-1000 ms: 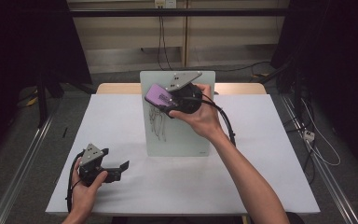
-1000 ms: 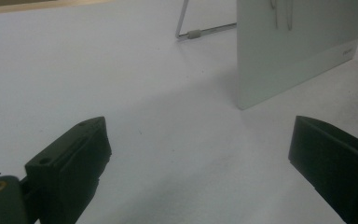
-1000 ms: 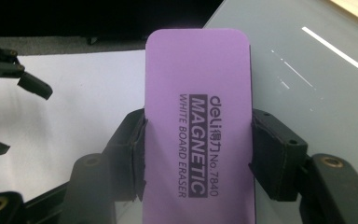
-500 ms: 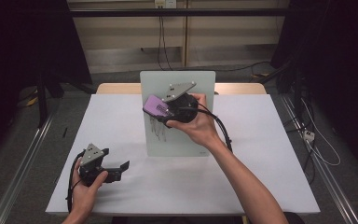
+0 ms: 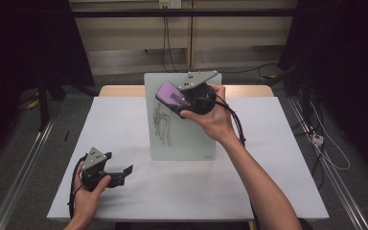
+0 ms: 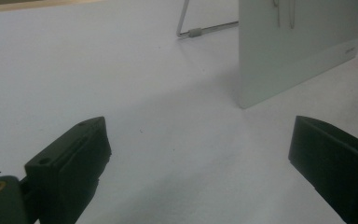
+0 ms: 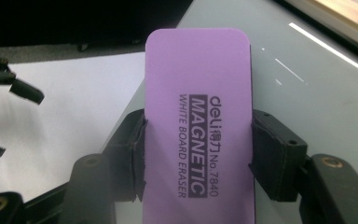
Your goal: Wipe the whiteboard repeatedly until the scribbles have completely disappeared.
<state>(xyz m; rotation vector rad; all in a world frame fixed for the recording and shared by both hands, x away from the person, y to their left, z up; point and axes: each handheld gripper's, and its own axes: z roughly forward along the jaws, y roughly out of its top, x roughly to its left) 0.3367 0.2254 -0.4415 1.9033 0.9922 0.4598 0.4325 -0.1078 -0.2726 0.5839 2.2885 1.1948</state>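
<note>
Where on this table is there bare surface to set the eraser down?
The white table is bare right of the whiteboard, out to its right edge, and left of the whiteboard, above the left hand-held gripper. It is crowded at the whiteboard, where the right hand-held gripper holds the purple eraser, and by its wire stand behind.

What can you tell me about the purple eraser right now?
The purple eraser is a flat rounded-corner block, foam-like in look, printed in dark letters "deli", "MAGNETIC", "WHITE BOARD ERASER" and "No. 7840". The right tool clamps it by its two long sides, printed face toward that camera. In the high view it sits tilted at the upper part of the standing whiteboard; whether it presses the surface I cannot tell.
</note>
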